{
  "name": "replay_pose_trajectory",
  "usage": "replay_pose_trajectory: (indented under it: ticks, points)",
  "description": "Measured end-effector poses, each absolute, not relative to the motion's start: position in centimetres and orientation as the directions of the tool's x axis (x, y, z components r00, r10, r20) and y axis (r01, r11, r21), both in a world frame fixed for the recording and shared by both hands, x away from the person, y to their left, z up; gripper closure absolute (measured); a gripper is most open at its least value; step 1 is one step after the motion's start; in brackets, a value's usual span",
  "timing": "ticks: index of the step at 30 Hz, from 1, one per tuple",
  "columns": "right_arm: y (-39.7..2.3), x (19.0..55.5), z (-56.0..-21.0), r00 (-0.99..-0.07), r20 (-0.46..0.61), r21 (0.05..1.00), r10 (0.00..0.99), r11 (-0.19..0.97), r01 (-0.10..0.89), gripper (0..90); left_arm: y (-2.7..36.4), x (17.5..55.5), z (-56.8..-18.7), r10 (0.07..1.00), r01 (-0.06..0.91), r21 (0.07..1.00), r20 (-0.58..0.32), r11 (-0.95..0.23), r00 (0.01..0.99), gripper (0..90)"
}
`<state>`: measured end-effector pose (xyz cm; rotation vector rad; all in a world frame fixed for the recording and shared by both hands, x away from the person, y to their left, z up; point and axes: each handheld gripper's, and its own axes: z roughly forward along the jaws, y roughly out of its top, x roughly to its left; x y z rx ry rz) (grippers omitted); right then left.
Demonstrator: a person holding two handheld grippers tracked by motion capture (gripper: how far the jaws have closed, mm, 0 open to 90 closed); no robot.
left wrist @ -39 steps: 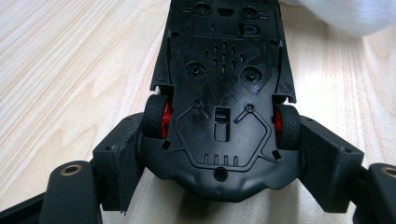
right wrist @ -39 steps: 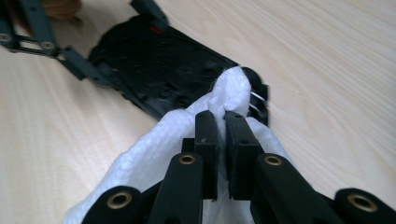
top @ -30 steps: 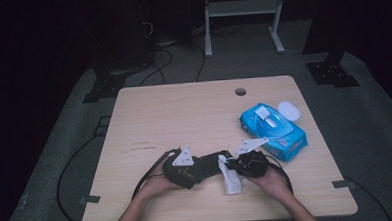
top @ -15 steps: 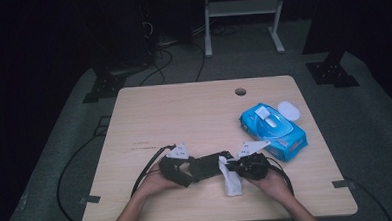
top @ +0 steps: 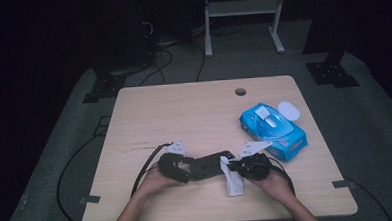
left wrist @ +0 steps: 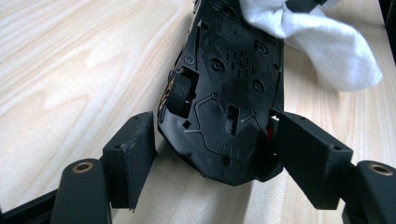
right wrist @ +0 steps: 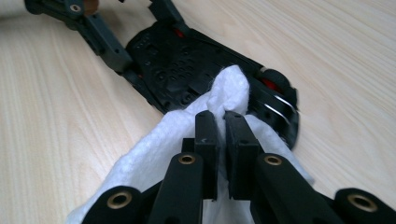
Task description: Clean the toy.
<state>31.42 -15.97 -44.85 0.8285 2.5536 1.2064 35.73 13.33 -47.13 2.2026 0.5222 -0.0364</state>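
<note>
A black toy car (top: 209, 166) lies upside down on the table near the front edge, its underside (left wrist: 224, 93) facing up. My left gripper (left wrist: 210, 140) straddles one end of it. The jaws have just been closing; the right-hand pad (left wrist: 299, 149) touches the car, while the left-hand pad (left wrist: 140, 149) stands a sliver off it. My right gripper (right wrist: 222, 121) is shut on a white wipe (right wrist: 229, 88), which rests against the car's underside (right wrist: 177, 65) near a wheel. From above, the left gripper (top: 186, 166) and right gripper (top: 236, 166) face each other across the car, and the wipe (top: 233, 181) hangs toward the front.
A blue pack of wipes (top: 275, 129) with its white lid (top: 288, 110) flipped open lies at the right of the wooden table (top: 184, 116). A cable hole (top: 240, 91) sits near the far edge. Gripper cables trail off the front left and right.
My left gripper has shifted slightly to the left at the car's end. The right gripper and the wipe have stayed where they were.
</note>
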Motion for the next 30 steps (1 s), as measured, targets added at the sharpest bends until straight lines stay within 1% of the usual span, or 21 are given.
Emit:
replay_pose_trajectory:
  ticks: [3,8,15,17,20,21,23,27,30]
  points:
    - [-16.6,31.5,-44.8,-0.811,0.065,0.758,0.581,0.500,0.419,84.2,13.2,35.8,-47.3,0.349,0.385,0.744,-0.216,-0.546,0.912,29.2]
    - [-16.1,31.3,-44.7,-0.820,0.058,0.754,0.569,0.513,0.409,84.2,13.2,35.9,-47.4,0.349,0.398,0.742,-0.232,-0.540,0.908,29.6]
    - [-12.4,31.4,-44.6,-0.861,-0.007,0.742,0.509,0.580,0.337,84.2,13.1,35.7,-47.2,0.360,0.383,0.744,-0.204,-0.547,0.910,28.1]
    - [-12.7,31.7,-44.3,-0.847,-0.025,0.751,0.531,0.569,0.335,84.2,13.1,35.7,-47.2,0.357,0.377,0.748,-0.199,-0.546,0.913,28.2]
    - [-14.4,32.9,-43.9,-0.794,-0.027,0.759,0.607,0.530,0.379,84.2,13.1,35.7,-47.3,0.350,0.369,0.752,-0.195,-0.547,0.916,27.9]
    - [-14.9,33.5,-43.8,-0.776,-0.022,0.760,0.630,0.515,0.397,84.2,13.1,35.7,-47.2,0.350,0.362,0.752,-0.186,-0.551,0.918,28.0]
    - [-15.5,34.4,-43.8,-0.752,0.027,0.770,0.659,0.466,0.435,84.2,13.0,35.6,-47.2,0.352,0.358,0.754,-0.179,-0.551,0.919,28.0]
    - [-15.2,34.1,-43.8,-0.764,-0.016,0.760,0.645,0.505,0.410,84.1,13.0,35.7,-47.2,0.356,0.359,0.751,-0.176,-0.554,0.918,27.3]
    - [-15.9,33.4,-43.8,-0.775,-0.016,0.753,0.632,0.518,0.406,84.1,13.0,35.6,-47.0,0.372,0.359,0.751,-0.163,-0.554,0.914,27.1]
